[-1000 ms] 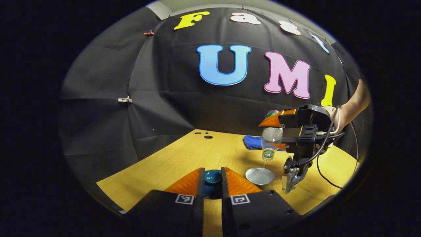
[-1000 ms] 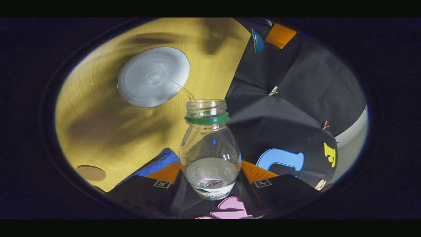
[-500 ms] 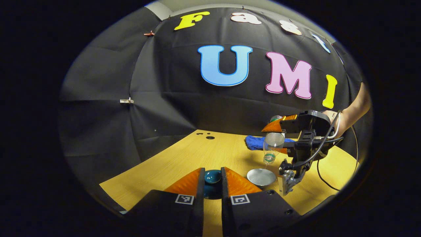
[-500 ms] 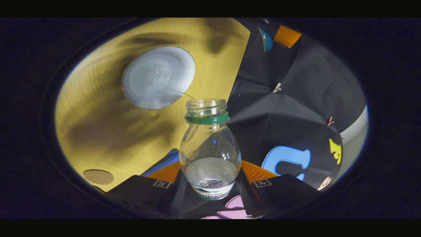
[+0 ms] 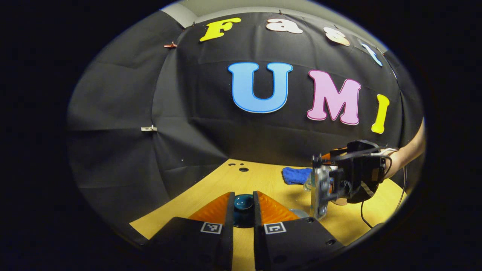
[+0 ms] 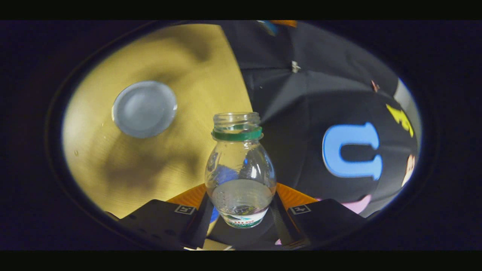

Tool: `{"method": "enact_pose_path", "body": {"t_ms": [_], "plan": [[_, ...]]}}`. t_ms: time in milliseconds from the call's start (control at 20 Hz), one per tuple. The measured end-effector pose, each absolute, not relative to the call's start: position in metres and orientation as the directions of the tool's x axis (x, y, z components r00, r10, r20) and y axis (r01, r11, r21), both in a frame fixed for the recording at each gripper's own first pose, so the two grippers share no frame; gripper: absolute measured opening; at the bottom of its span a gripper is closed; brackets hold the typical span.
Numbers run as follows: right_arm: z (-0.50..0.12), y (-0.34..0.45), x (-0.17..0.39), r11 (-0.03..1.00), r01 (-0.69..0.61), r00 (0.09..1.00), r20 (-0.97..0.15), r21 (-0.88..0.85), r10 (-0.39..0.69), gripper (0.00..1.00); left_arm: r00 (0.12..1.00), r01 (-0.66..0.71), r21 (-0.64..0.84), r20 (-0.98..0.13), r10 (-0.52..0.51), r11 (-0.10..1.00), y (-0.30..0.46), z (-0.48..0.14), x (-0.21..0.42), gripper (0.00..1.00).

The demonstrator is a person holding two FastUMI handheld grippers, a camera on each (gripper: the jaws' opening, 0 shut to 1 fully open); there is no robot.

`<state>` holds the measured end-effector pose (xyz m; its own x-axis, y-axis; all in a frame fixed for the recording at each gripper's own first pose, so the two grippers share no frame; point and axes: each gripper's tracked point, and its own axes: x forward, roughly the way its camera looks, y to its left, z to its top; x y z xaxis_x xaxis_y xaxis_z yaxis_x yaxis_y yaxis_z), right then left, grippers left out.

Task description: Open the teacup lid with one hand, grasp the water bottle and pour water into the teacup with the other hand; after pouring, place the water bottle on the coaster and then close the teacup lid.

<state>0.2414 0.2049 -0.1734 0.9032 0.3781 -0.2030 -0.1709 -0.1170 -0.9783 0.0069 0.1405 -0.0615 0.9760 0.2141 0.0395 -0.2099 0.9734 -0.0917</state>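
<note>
My left gripper (image 5: 243,196) is shut on the knob of the dark teal teacup lid (image 5: 243,205), held off the table. In the left gripper view my right gripper (image 5: 331,165) hovers to the right, held by a person's hand, with a sliver of the teacup (image 5: 299,213) below it. In the right gripper view my right gripper (image 6: 241,195) is shut on a clear water bottle (image 6: 240,169) with a green neck ring and no cap. Some water sits in the bottle's lower part, and no stream leaves its mouth. The open teacup (image 6: 145,109) holds water, left of the bottle's mouth.
A blue cloth (image 5: 297,175) lies at the back of the wooden table (image 5: 263,180), near the booth wall. Two small holes (image 5: 243,169) mark the tabletop's far edge. A cable hangs from the right gripper. A few water drops (image 6: 76,153) lie on the table beside the teacup.
The thin stream from the bottle into the teacup has stopped. My right gripper has turned the bottle back from its steep pour and dropped lower. My left gripper still holds the lid.
</note>
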Motion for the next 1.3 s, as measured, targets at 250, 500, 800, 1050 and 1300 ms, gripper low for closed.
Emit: {"method": "enact_pose_path", "body": {"t_ms": [250,500,800,1050,1300], "plan": [[-0.135,0.156,0.229,0.337,-0.308,0.937,-0.223,-0.89,0.267,0.72,0.977,-0.207,-0.093,0.038,0.212,0.974,0.121,-0.031,0.003,0.26],[-0.09,0.097,0.226,0.735,-0.344,0.937,-0.264,-0.585,0.228,0.75,0.98,-0.193,-0.1,0.037,0.197,0.976,0.099,-0.017,0.009,0.29],[-0.106,0.063,0.243,0.941,-0.314,0.936,-0.205,-0.124,0.285,0.75,0.987,-0.161,-0.18,-0.002,0.163,0.97,0.081,-0.039,0.034,0.26],[-0.143,0.053,0.253,0.938,-0.335,0.934,-0.167,-0.092,0.317,0.75,0.987,-0.16,-0.127,-0.037,0.157,0.979,0.071,-0.076,0.055,0.26],[-0.193,0.053,0.264,0.949,-0.316,0.939,-0.15,-0.026,0.308,0.75,0.991,-0.136,-0.127,-0.017,0.135,0.983,0.053,-0.086,0.08,0.26]]}}
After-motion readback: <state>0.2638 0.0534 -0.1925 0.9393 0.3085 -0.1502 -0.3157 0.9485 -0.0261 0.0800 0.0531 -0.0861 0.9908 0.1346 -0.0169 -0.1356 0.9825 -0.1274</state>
